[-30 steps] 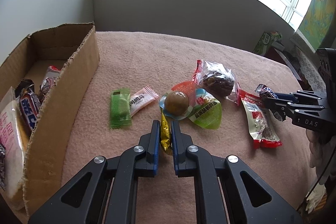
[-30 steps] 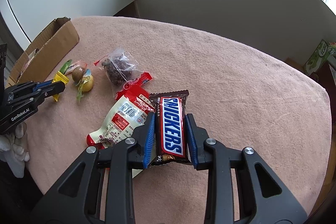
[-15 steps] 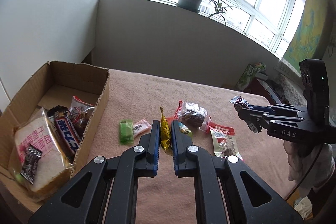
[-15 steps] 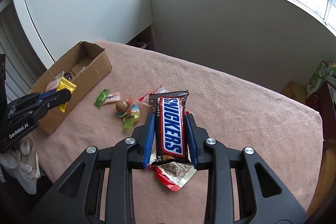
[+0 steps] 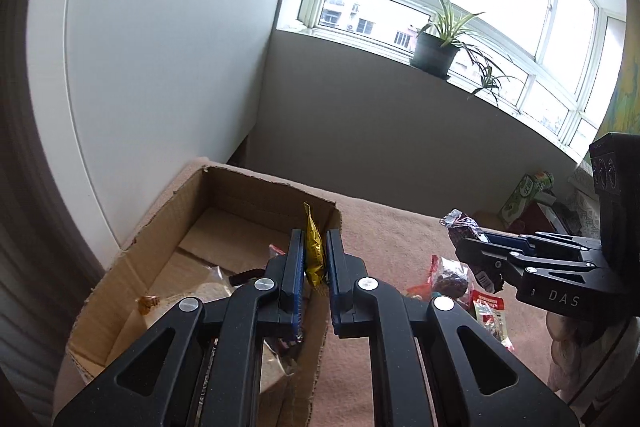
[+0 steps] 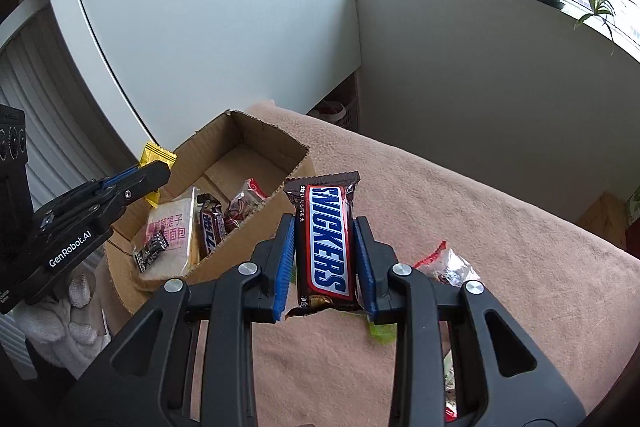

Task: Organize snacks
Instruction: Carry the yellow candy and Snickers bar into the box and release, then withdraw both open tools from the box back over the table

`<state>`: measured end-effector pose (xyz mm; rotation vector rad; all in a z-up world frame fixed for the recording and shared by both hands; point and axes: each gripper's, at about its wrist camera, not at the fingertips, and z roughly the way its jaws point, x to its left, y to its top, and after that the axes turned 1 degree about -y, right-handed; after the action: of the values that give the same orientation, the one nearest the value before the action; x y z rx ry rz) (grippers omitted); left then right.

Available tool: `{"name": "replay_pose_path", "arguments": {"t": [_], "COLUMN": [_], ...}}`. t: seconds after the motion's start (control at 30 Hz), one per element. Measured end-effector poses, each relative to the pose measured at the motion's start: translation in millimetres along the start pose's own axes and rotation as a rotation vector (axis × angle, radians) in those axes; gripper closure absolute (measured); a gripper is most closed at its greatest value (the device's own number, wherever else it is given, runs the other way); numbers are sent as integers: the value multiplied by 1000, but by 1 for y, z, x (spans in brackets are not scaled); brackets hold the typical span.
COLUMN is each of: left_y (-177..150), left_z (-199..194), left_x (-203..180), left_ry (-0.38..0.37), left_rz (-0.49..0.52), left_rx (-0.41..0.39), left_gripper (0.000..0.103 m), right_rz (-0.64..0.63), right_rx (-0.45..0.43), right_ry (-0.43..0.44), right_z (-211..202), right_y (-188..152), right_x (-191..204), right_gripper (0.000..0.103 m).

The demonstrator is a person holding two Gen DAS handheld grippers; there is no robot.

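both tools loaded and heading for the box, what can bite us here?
1. The left tool pinches the yellow candy only by its lower part; it could slip out short of the cardboard box.
2. The right tool with the Snickers bar heads for the same box; the tools could collide.

box [image 5: 168, 227] contents behind gripper [image 5: 315, 251], red packet [image 6: 450, 399] cut off

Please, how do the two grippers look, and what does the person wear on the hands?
Both are black plastic with cut-out arms, silver rivets and ribbed blue pads. The left gripper is marked GenRobot.AI, the right gripper DAS. White gloves cover the hands.
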<state>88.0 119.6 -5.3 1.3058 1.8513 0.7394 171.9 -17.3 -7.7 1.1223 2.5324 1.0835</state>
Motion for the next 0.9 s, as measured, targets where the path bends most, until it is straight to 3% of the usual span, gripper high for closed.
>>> {"name": "replay_pose_path", "arguments": {"t": [0.47,0.53,0.6,0.67,0.9], "left_y": [-7,-8,-8,-8,-7], "left_z": [-5,-6,-7,-9,-15], "left_x": [59,62,65,68,69], "left_ry": [67,71,74,77,59], "left_rz": [-60,-64,-67,-78,-91], "left_rx": [14,10,6,0,-14], "left_gripper": [91,82,68,54,49], "right_rz": [-48,-51,-39,-20,14], "right_rx": [23,16,-6,-30,-43], "right_ry": [71,65,51,48,15], "right_z": [51,51,48,42,24], "right_y": [30,31,32,33,33], "right_x": [62,65,65,63,44], "right_gripper": [73,63,36,26,23]}}
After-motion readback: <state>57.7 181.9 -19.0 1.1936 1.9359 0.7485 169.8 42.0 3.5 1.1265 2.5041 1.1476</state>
